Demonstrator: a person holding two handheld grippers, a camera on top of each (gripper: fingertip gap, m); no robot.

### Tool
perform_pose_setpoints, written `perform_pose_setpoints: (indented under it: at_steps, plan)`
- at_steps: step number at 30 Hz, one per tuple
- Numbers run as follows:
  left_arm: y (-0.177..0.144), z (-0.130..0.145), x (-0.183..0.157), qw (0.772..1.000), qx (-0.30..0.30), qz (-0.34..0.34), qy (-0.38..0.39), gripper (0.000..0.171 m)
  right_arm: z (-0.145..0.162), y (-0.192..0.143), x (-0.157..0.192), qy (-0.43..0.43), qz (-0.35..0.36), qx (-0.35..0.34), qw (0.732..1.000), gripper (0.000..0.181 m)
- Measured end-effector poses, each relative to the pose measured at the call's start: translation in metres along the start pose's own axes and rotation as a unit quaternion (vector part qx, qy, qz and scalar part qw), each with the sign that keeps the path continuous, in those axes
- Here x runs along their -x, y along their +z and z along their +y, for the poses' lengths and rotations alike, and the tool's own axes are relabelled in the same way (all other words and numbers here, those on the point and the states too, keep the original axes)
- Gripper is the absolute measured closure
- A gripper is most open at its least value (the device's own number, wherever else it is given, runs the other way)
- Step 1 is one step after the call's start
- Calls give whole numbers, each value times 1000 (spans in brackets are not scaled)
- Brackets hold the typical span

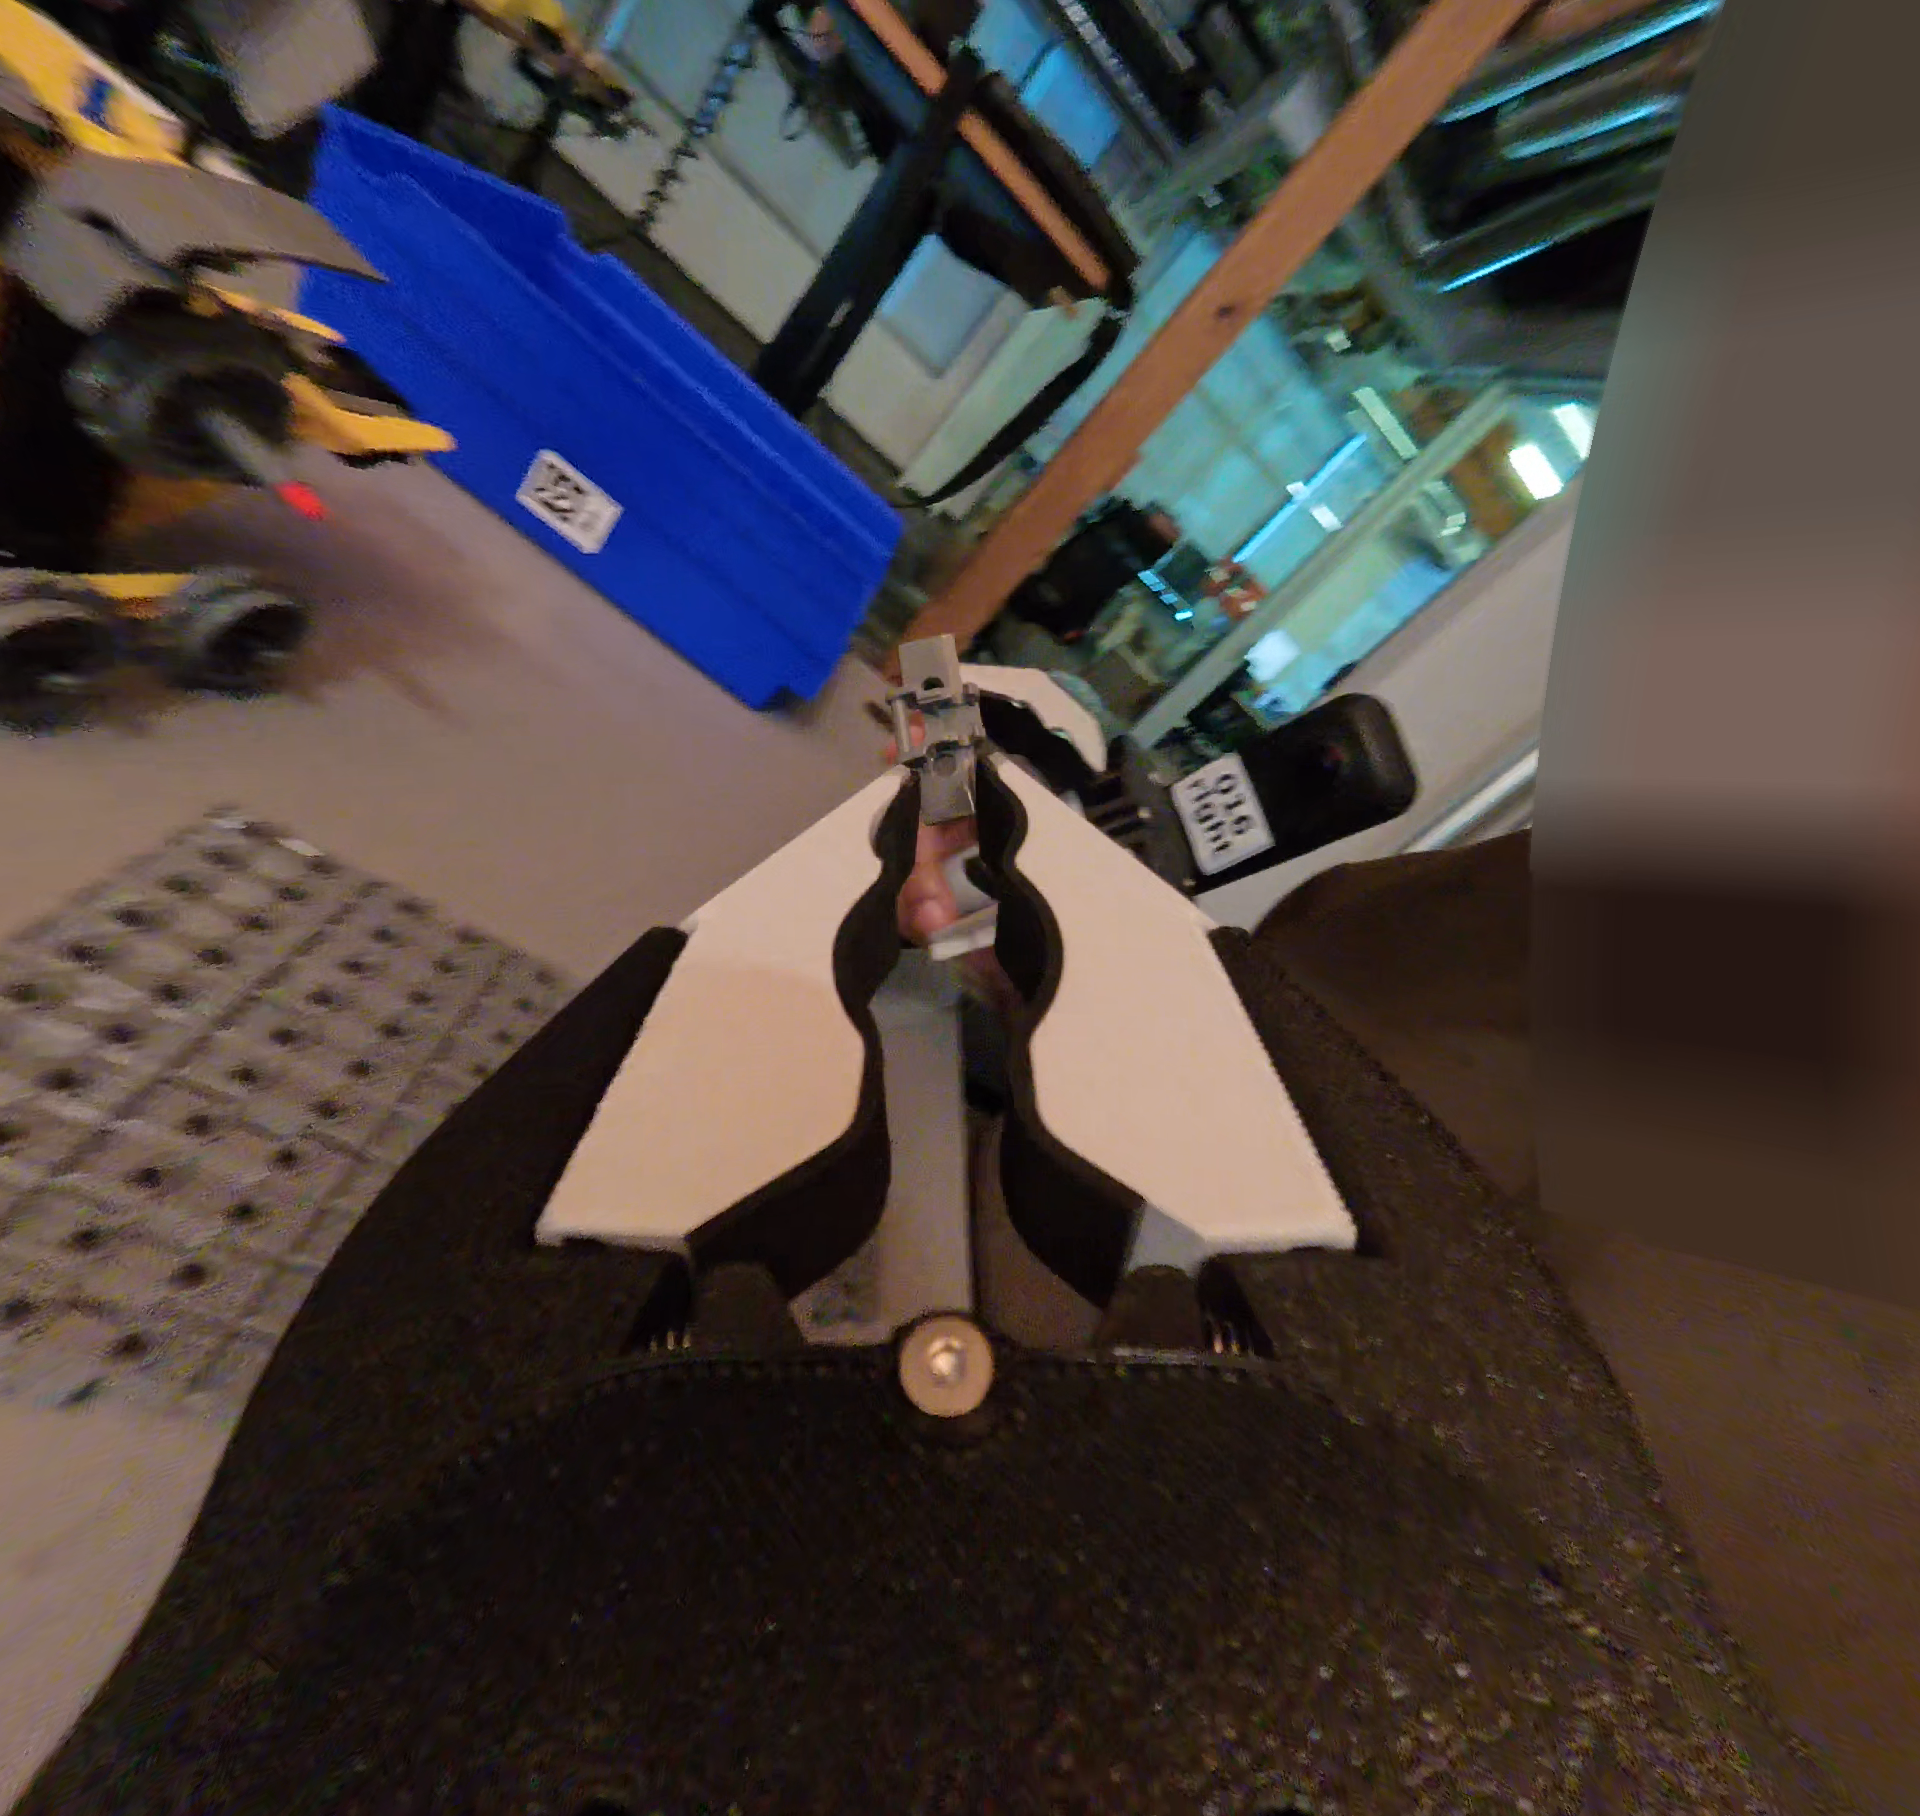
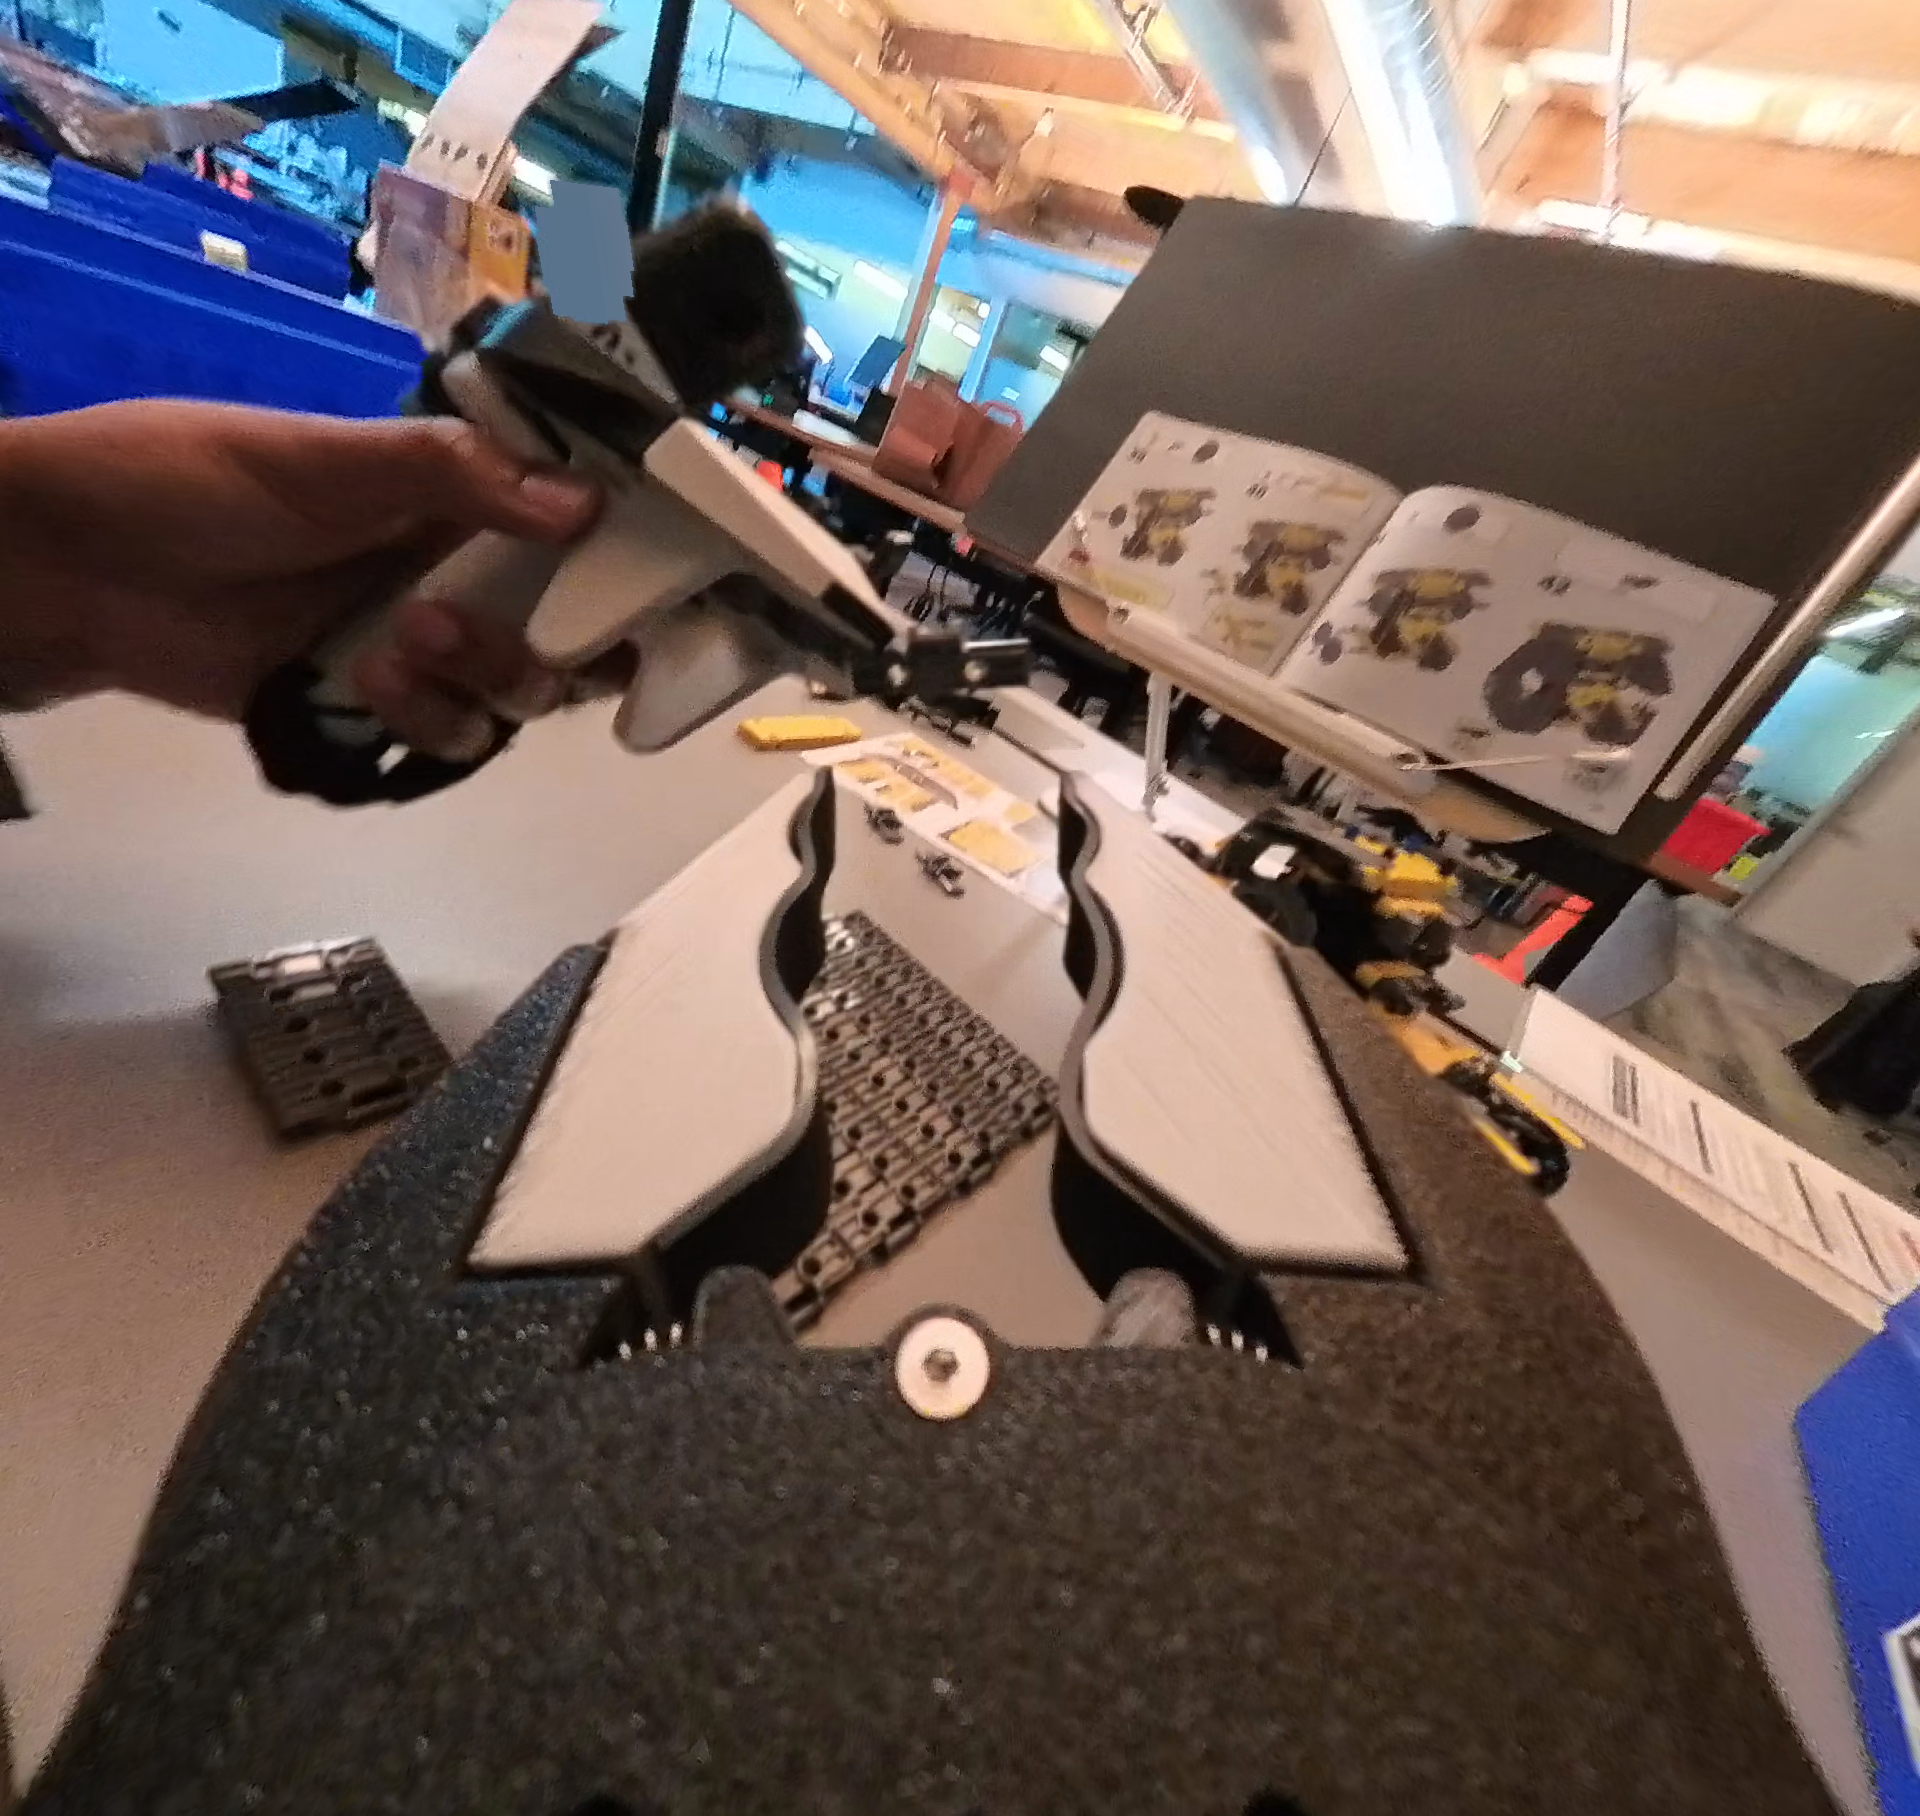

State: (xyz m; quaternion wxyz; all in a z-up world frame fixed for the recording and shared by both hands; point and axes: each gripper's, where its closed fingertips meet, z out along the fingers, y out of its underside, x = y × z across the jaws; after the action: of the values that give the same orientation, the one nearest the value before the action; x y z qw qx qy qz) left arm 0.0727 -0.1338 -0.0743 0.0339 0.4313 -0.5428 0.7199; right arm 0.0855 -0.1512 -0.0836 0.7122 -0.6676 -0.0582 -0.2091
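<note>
**benchrat:** Biggest thing first: the grey table fills the lower half of both views. In the left wrist view a blue bin with a white sticker sits upper left of centre, and a blurry yellow-and-black toy vehicle is at the left edge. In the right wrist view a dark slanted board takes the upper right, with an open instruction booklet propped on it.

**gearhead42:** And the grippers?

**benchrat:** The right gripper has its fingers spread wide with nothing between them. It hangs over a black studded tread strip lying on the table, seen through the gap. A second shorter tread piece lies at left, well apart.

**gearhead42:** The left one?

**benchrat:** The left gripper is pinched tight on a small grey bracket piece, mid-frame, held up off the table. In the right wrist view it shows at centre left in a person's hand, with the small part at its tip just above centre.

**gearhead42:** Smaller bits?

**benchrat:** A flat yellow piece and a sticker sheet lie on the table past the right gripper's fingertips, with a couple of tiny dark parts I can't make out.
</note>
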Motion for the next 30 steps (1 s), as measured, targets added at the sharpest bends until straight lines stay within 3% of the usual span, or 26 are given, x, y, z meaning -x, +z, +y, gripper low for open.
perform_pose_setpoints:
  at_steps: [7,19,22,25,30]
  plan:
    - [11,11,-18,997,-4,60,-43,164,-21,-6,1,42,-31,-55,997,139]
    - [22,24,-19,995,21,77,-62,163,-15,-7,7,14,-49,-40,998,142]
    - [20,32,-9,998,37,30,-38,139,-7,-13,8,0,-69,-11,998,142]
    - [13,47,2,997,73,-28,12,118,13,-25,18,0,-137,58,989,142]
    - [7,96,9,964,198,-108,141,107,62,-59,55,6,-291,237,927,142]
